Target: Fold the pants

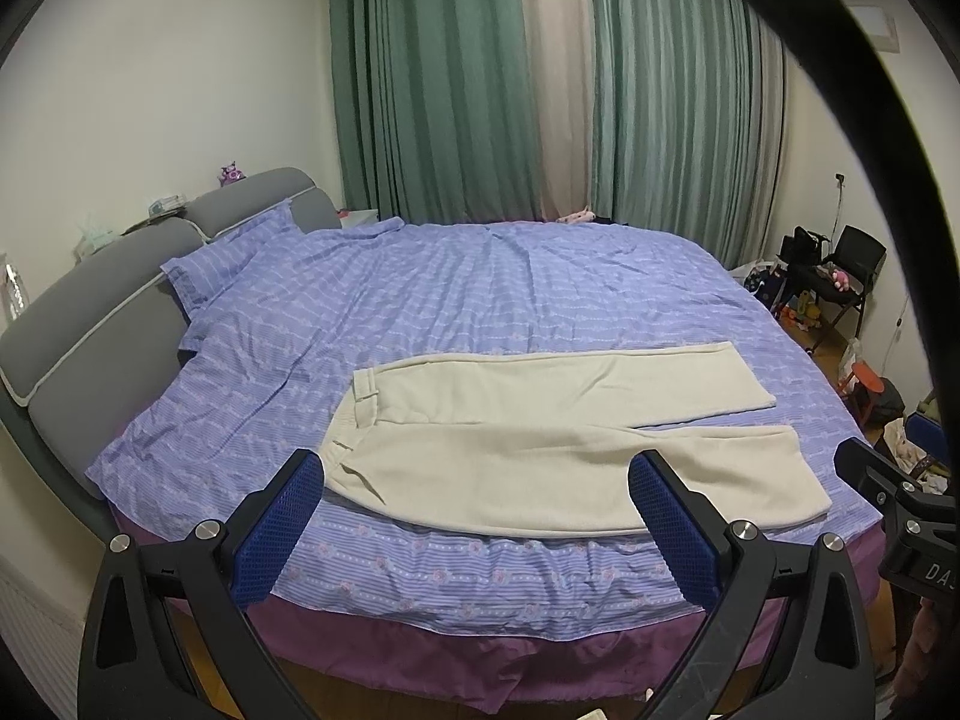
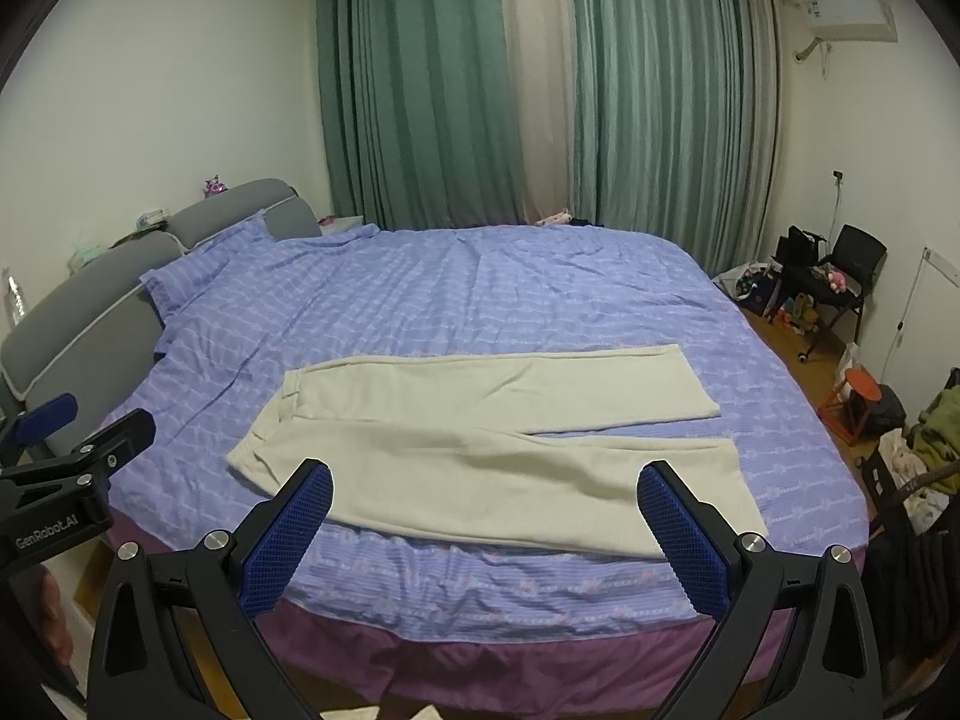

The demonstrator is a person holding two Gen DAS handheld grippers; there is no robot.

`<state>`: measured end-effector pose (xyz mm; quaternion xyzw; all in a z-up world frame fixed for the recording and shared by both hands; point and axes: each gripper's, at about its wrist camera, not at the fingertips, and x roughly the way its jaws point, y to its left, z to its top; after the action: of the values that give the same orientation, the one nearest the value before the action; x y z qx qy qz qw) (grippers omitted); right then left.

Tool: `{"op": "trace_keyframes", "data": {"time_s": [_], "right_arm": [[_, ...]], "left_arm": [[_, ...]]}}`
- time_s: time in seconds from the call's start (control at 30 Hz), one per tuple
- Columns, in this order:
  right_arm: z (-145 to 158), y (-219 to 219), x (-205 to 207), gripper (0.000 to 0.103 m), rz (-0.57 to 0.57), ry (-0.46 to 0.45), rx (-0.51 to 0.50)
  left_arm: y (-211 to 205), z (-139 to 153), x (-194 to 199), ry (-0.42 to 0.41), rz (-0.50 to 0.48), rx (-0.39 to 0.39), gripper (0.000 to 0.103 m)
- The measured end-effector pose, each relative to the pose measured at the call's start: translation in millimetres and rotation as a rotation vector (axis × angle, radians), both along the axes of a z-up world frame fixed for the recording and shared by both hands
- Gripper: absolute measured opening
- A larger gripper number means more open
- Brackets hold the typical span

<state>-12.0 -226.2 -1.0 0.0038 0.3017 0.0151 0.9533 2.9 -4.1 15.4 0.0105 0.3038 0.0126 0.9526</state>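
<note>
i see the pants [image 1: 540, 438] flat on the bed [image 1: 480, 294] near its front edge, long axis left-right, waist left, hems right. my left gripper [image 1: 477, 480] and right gripper [image 2: 485, 489] hover spread wide, empty.

Dim, flat indoor light, cool cast, no hard shadows. Curtains [image 2: 540, 84] closed, faint glow through the pale centre panel, far beyond the fingers. Heavy fisheye bend and black vignette at edges. Slight softness and noise throughout; no glare on fingers.
</note>
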Motion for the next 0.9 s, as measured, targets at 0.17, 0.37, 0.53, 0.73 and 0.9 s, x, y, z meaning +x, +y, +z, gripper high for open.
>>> {"op": "trace_keyframes", "data": {"time_s": [0.17,0.37,0.53,0.73,0.9], "right_arm": [[-0.4,-1.2,2.0,0.102,0.011,0.001,0.002],[-3.2,-6.0,8.0,0.102,0.028,0.010,0.010],[-8.1,-9.3,14.6,0.102,0.049,0.026,0.017],[-15.9,-14.7,24.1,0.102,0.082,0.050,0.018],[-24.9,-20.6,36.0,0.102,0.116,0.080,0.013]], "left_arm": [[-4.7,0.8,1.1,0.002,0.009,0.004,0.103],[-10.2,-2.4,0.7,0.009,0.019,0.012,0.103],[-16.6,-4.8,1.1,0.020,0.036,0.020,0.103],[-21.0,-12.9,9.0,0.052,0.082,0.026,0.103],[-20.0,-26.3,18.0,0.092,0.141,0.020,0.103]]}}
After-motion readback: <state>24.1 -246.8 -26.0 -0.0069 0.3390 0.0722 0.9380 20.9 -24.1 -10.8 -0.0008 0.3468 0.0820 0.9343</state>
